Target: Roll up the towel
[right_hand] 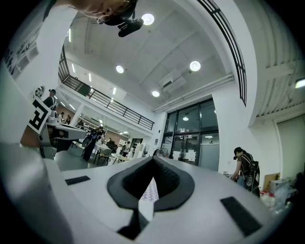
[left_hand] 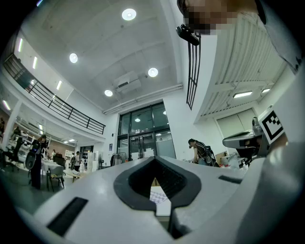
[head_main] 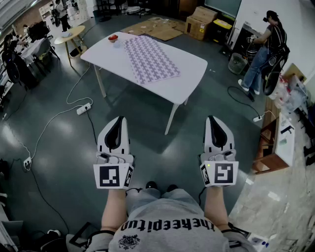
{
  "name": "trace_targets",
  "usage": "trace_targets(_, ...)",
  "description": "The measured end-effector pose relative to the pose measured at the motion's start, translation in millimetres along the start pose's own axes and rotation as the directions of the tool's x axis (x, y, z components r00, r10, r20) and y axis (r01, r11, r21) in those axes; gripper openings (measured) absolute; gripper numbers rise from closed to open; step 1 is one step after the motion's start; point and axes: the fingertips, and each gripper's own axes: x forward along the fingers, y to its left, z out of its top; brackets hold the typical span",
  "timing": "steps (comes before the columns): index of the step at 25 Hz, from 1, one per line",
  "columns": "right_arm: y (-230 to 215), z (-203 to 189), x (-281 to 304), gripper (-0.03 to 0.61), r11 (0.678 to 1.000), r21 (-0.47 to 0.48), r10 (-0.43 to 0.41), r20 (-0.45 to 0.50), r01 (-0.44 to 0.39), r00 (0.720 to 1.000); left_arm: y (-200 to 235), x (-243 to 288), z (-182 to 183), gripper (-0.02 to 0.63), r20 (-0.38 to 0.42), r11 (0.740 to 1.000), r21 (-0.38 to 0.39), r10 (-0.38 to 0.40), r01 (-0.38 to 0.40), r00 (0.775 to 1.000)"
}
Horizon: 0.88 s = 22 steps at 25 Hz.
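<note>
On the grey floor (head_main: 64, 162) a white desk (head_main: 192, 70) is seen well ahead of the left tool (head_main: 119, 121) and the right tool (head_main: 213, 120), with the patterned towel (head_main: 150, 59) spread flat and unrolled on it. Both tools are held side by side clear of the desk, each with jaws closed together on nothing. A small red object (head_main: 113, 38) is seen on the desk beyond the left tool.

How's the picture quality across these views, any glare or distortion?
Head view: sharp and evenly lit, towel clear on the white table, soft sheen on the floor. Left gripper view: heavy fisheye bending, dark corners, ceiling lights blown out. Right gripper view: the same.
</note>
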Motion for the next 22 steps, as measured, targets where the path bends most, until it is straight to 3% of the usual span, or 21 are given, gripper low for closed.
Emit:
trace_targets(17,27.6,1.0,27.0,0.002,0.999,-0.011,-0.039,0.013,0.039,0.999,40.0,7.5,-5.1,0.005,0.027,1.000,0.001,-0.017,0.017,0.999)
trace_targets(22,41.5,8.2,41.4,0.002,0.997,-0.073,-0.003,0.051,0.006,0.999,53.4,14.4,-3.7,0.005,0.046,0.998,0.026,-0.060,0.059,0.997)
